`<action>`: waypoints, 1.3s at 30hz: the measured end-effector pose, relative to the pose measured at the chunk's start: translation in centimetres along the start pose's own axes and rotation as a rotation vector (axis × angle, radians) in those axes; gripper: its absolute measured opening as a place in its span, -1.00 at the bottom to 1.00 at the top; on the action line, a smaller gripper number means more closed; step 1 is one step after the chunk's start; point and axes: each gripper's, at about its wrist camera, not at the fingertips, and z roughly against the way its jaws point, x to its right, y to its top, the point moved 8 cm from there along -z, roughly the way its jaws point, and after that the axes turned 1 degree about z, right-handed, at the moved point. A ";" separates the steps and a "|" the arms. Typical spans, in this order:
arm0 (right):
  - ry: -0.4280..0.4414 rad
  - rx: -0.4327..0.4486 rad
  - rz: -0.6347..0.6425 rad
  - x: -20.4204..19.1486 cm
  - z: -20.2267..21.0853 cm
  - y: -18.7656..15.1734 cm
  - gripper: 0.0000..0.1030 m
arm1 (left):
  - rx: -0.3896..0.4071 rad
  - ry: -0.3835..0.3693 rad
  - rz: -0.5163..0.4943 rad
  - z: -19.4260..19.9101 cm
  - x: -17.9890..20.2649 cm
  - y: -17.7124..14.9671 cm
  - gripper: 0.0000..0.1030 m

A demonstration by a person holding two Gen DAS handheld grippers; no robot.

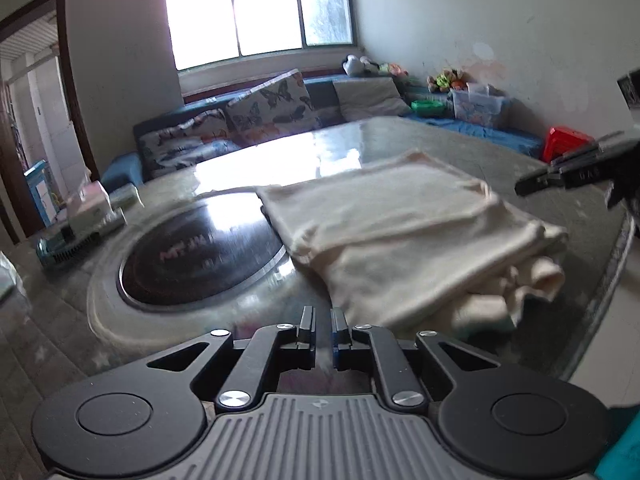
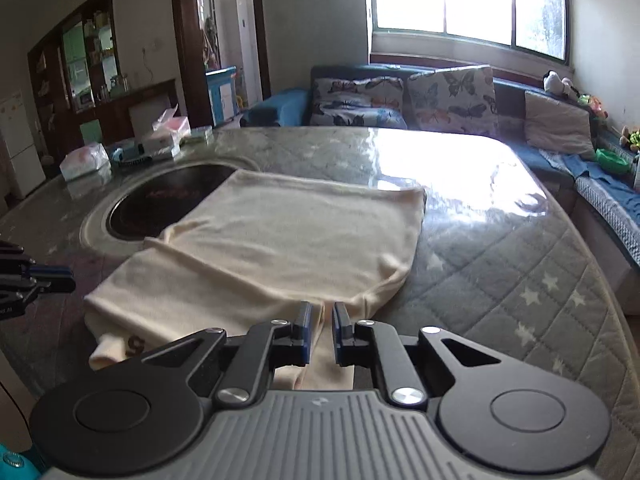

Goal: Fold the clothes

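I am holding my right gripper point(image 2: 321, 316) low over the near end of the cream garment point(image 2: 280, 236), which is lying folded on the quilted star-print worktop point(image 2: 520, 288), its far corner overlapping the round black induction hob point(image 2: 160, 208) set into the surface. The garment's long axis is running away from me toward the sofa point(image 2: 400, 92), and a loose strip of the same cream cloth is trailing straight under my right fingers point(image 2: 306, 320). Those fingers are standing a narrow gap apart; I cannot tell whether they are pinching that strip or only hovering above it.

My left gripper point(image 1: 323, 322) is sitting off the garment's near left side, with the bundle lying ahead and to its right point(image 1: 420, 232). Its fingers point(image 1: 308, 324) are nearly together with nothing between them, over bare worktop.

So my right hand is the nearer one, directly on the messy, bunched end. I judge the next fold is depending on gathering that trailing end and carrying it forward along the long axis.
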 end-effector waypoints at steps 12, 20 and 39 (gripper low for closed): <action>0.062 -0.022 0.048 -2.4 -3.7 -0.3 -0.75 | -0.047 -0.038 0.025 -6.7 1.2 2.0 -0.83; 0.039 -0.020 0.044 -1.4 -3.7 -0.5 -0.75 | -0.062 0.042 0.088 -7.3 -1.7 1.2 -0.81; 0.059 -0.032 0.149 -2.6 -2.0 -2.3 -0.58 | -0.045 -0.074 -0.133 -3.0 2.5 -0.4 -0.66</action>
